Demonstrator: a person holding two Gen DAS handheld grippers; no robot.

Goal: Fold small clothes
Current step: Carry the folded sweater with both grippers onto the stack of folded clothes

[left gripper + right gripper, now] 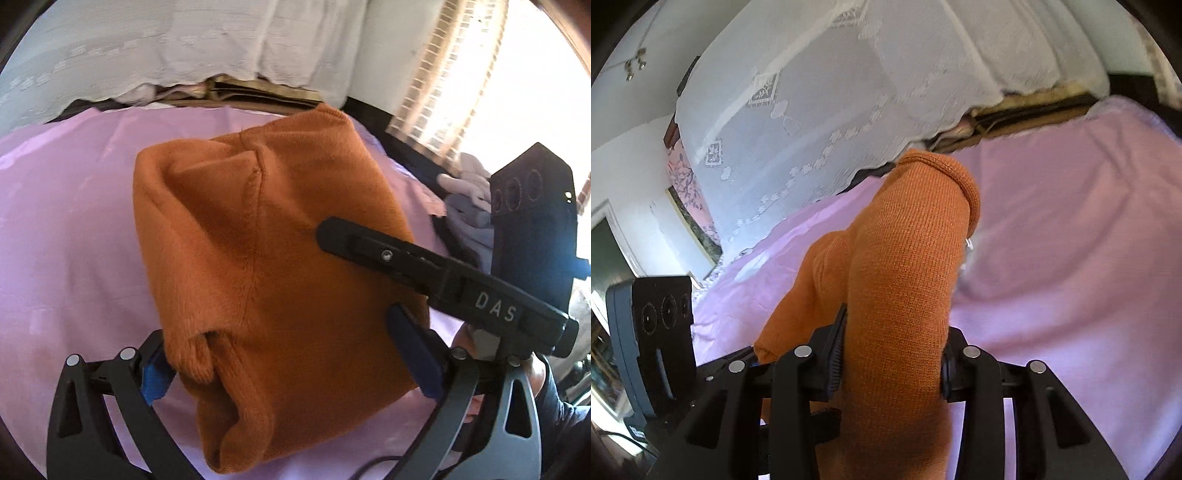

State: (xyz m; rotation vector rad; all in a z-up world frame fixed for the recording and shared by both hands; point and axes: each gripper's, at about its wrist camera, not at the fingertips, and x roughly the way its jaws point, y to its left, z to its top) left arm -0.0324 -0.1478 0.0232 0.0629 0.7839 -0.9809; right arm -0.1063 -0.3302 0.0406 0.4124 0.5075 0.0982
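An orange knit garment [266, 240] is bunched up just above a pink sheet [74, 240]. My left gripper [284, 362] spans its near end, with a blue pad pressing on each side. One finger [369, 251] of my right gripper reaches in from the right and lies across the cloth. In the right wrist view, the orange garment [905, 277] rises as a thick roll between the fingers of my right gripper [894, 354], which is shut on it. The far end of the roll points toward the lace cloth.
The pink sheet [1071, 277] covers the whole work surface. A white lace cloth [184, 48] hangs behind it. A pile of pale grey clothes [469, 206] lies at the right edge, near a bright window [517, 92]. The left gripper's black camera block [661, 325] is at the left.
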